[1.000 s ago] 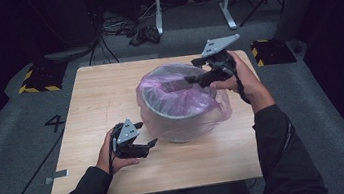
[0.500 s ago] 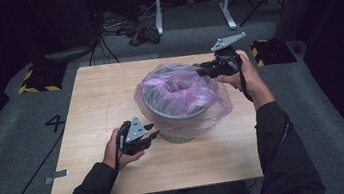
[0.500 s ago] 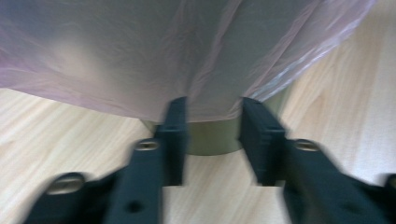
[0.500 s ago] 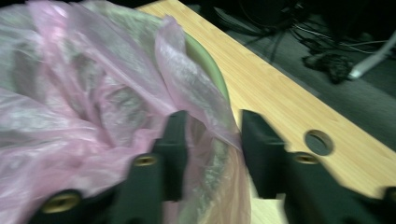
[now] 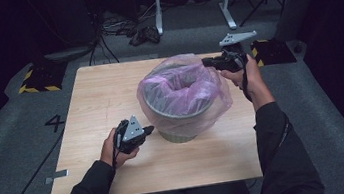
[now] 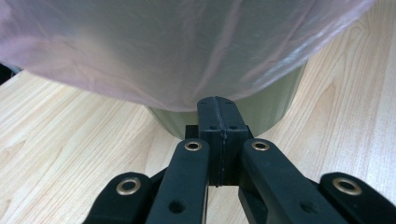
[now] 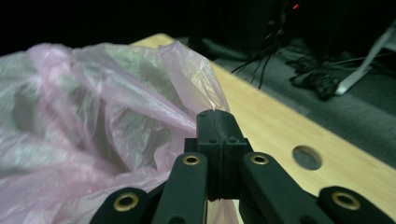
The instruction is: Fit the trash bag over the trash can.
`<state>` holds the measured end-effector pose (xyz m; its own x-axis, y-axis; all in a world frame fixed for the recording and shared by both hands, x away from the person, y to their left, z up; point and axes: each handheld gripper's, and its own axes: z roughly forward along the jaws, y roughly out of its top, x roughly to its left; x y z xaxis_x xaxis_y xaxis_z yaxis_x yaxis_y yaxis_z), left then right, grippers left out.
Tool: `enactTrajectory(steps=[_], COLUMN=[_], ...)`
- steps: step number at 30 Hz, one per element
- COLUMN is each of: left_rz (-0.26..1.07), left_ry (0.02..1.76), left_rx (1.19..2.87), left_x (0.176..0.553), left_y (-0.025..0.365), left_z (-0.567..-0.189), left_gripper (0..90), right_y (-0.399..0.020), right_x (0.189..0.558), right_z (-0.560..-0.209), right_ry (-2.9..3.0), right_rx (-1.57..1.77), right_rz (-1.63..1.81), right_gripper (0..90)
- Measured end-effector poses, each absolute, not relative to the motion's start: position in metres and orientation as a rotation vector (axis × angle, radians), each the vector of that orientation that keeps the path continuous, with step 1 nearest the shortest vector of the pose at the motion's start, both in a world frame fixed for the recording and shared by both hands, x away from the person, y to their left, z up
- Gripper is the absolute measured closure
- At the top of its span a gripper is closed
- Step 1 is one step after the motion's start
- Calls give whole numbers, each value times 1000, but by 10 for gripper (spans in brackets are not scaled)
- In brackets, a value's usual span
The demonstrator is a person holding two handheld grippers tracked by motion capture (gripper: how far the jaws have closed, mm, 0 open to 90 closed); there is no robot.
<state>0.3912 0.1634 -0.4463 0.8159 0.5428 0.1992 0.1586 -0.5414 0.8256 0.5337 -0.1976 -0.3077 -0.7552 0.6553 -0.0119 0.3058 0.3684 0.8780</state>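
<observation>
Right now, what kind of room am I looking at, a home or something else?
Probably a lab or recording studio, not a home: a bare wooden table stands on grey carpet with a floor number marking, hazard-striped tape, and loose cables beside equipment stands in the dark background.

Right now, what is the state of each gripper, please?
Left gripper: just closed, pinching the pink bag's lower edge.
Right gripper: just closed on the bag's upper edge.
</observation>
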Motion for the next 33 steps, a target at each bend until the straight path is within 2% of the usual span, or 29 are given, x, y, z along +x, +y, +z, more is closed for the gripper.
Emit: enactTrajectory(steps=[5, 13, 16, 17, 18, 19, 21, 22, 25, 27, 33], left_rz=[550, 548, 552, 549, 552, 551, 549, 544, 568, 568, 512], left_ry=[495, 486, 496, 522, 568, 591, 636, 658, 701, 701, 681], left_rx=[2140, 2147, 2086, 2049, 2030, 2015, 1955, 1930, 1905, 1917, 2012], left_x=[392, 394, 394, 395, 397, 398, 400, 401, 402, 401, 398], left_y=[162, 162, 169, 175, 178, 182, 192, 197, 206, 209, 208], left_z=[-447, -448, -445, -442, -439, -437, -432, -430, -427, -426, -438], left_gripper=[900, 900, 900, 864, 604, 535, 455, 435, 376, 359, 337], right_y=[-206, -209, -207, -208, -208, -209, -210, -211, -213, -212, -193], right_x=[544, 563, 562, 560, 559, 557, 555, 553, 546, 538, 508], right_z=[-315, -351, -354, -353, -351, -349, -344, -341, -330, -320, -290], right_ry=[2176, 2266, 2278, 2275, 2262, 2250, 2213, 2194, 2135, 2116, 2184], right_rx=[985, 1113, 1091, 1082, 1080, 1074, 1053, 1058, 1012, 950, 666], right_rz=[1326, 1250, 1285, 1297, 1299, 1296, 1294, 1282, 1288, 1297, 1452], right_gripper=[900, 900, 900, 900, 891, 852, 658, 593, 467, 411, 378])
